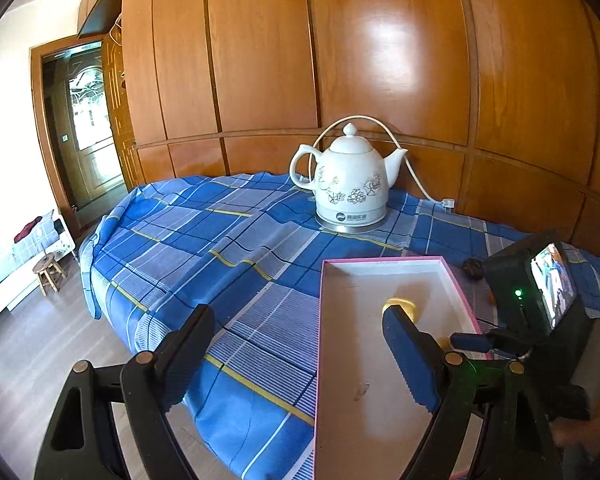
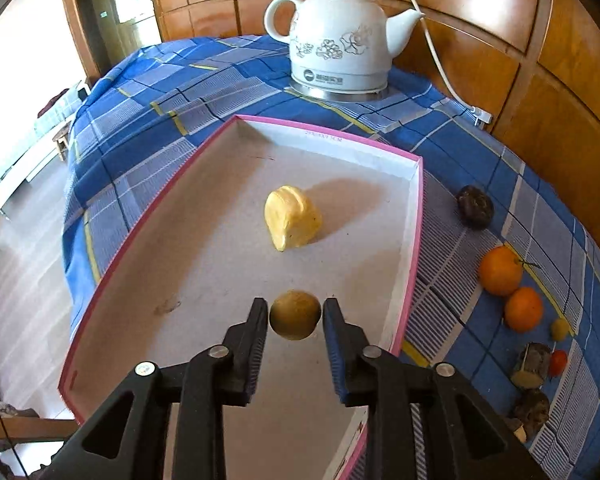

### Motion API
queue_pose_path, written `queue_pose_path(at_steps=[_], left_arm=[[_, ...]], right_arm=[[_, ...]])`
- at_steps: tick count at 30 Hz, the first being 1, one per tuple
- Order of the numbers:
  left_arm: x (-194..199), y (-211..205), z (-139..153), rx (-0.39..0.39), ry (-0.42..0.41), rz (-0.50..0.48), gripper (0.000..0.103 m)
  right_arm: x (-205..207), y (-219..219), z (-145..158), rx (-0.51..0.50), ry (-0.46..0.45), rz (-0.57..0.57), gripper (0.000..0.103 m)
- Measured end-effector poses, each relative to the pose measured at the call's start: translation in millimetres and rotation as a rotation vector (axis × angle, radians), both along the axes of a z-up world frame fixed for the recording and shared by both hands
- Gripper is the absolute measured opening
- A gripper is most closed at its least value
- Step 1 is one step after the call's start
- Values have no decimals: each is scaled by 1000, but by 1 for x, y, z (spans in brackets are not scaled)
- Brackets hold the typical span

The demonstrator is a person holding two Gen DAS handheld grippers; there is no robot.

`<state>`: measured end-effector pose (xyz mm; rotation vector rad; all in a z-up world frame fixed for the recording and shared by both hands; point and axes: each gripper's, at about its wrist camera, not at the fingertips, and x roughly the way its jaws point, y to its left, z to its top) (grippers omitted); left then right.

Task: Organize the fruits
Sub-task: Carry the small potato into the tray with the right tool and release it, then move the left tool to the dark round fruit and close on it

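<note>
Cloth (image 2: pixel 148 92) on desk: blue/grey-white plaid w/ thin yellow + dark lines. Box (image 2: pixel 418 216), centre frame: pink rim, white walls, greyish floor. Kettle (image 2: pixel 340 36), top: white, grey flower print, silver base. Fruit (image 2: pixel 295 314) btwn black tongs (image 2: pixel 295 320): olive-yellow. Lump (image 2: pixel 292 218) mid-box: pale yellow. Right edge: two oranges (image 2: pixel 500 270), orange; dark brown fruit (image 2: pixel 475 207). Wall panels (image 1: pixel 380 40): glossy orange-brown wood.

R gripper (image 2: pixel 295 314) over pink-edged box (image 2: pixel 416 216); small yellow-green fruit (image 2: pixel 295 315) btwn its pads, narrow gaps either side.
</note>
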<state>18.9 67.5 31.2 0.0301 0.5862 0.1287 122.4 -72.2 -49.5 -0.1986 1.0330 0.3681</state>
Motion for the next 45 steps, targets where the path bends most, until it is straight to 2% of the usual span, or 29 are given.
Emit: queue_pose_path(at_steps=[3, 8, 23, 45], left_arm=[[-1, -1, -2, -4, 3, -8, 86], [-2, -8, -3, -6, 8, -33, 87], [-7, -51, -7, 43, 27, -160, 88], [-12, -103, -9, 109, 45, -284, 88]], right_arm=[[-1, -3, -1, 1, -4, -12, 36], [-3, -13, 6, 18, -25, -46, 36], [-31, -76, 49, -1, -177, -169, 37], [-54, -162, 72, -48, -250, -295, 37]])
